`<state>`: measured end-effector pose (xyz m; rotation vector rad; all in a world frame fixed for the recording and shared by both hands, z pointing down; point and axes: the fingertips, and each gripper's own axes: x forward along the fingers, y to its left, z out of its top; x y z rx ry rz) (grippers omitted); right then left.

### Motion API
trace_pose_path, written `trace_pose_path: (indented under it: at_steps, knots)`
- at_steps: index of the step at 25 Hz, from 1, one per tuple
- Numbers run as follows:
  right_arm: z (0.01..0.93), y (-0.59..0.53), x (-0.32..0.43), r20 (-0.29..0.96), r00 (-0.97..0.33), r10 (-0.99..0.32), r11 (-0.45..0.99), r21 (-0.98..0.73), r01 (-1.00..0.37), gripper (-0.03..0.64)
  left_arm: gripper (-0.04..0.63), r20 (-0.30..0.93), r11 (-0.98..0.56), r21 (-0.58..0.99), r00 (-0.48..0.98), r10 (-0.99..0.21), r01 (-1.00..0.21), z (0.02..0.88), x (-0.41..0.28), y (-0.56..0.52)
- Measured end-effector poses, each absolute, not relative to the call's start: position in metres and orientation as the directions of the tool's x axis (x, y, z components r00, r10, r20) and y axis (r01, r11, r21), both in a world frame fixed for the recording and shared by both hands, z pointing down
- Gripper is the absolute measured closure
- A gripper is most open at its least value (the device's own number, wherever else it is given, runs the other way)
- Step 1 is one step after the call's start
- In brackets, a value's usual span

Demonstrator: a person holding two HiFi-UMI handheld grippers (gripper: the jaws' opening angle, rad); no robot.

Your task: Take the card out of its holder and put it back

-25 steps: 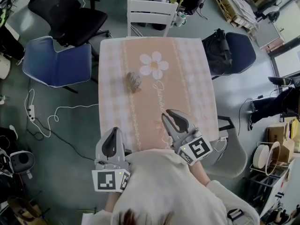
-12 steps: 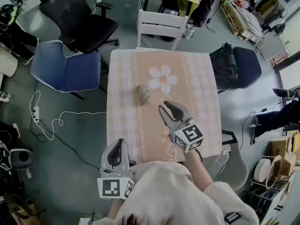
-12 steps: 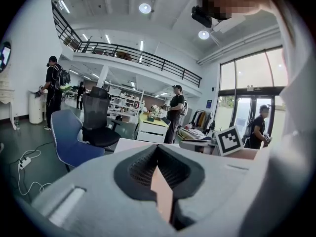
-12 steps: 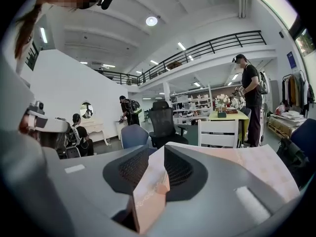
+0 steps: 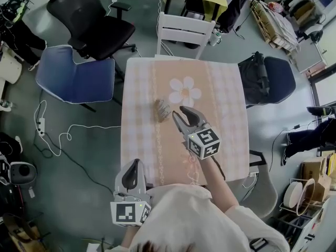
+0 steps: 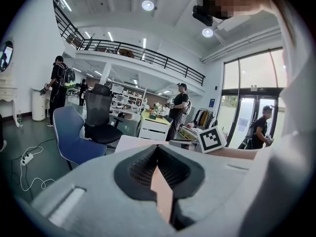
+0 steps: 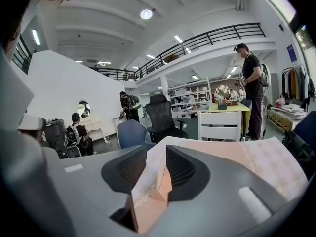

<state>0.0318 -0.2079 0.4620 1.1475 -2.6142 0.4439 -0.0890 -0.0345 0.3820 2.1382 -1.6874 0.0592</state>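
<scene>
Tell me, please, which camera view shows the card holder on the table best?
The head view: the card holder sits in full sight on the tablecloth, near its middle. In both gripper views I cannot make it out.

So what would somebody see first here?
Probably the big white flower on the peach checked tablecloth, in the middle of the head view. Right by it, the right hand-held gripper reaches toward the small card holder; its jaws have just been opening, with nothing between them.
</scene>
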Motion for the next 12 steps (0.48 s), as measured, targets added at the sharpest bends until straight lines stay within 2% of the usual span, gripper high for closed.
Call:
trace_pose_path:
  at_steps: [6,12]
  knots:
    - [0.507,-0.224,0.020,0.428,-0.655,-0.622,0.625,-0.232,-0.745,0.483,0.595,0.301,-0.161,0.302,0.254,-0.919,-0.940,0.386,-0.091,-0.037]
    - [0.529,-0.224,0.007,0.455,-0.663,-0.595,0.598,-0.302,-0.743,0.488,0.595,0.319,-0.140,0.310,0.242,-0.916,-0.940,0.393,-0.096,-0.038]
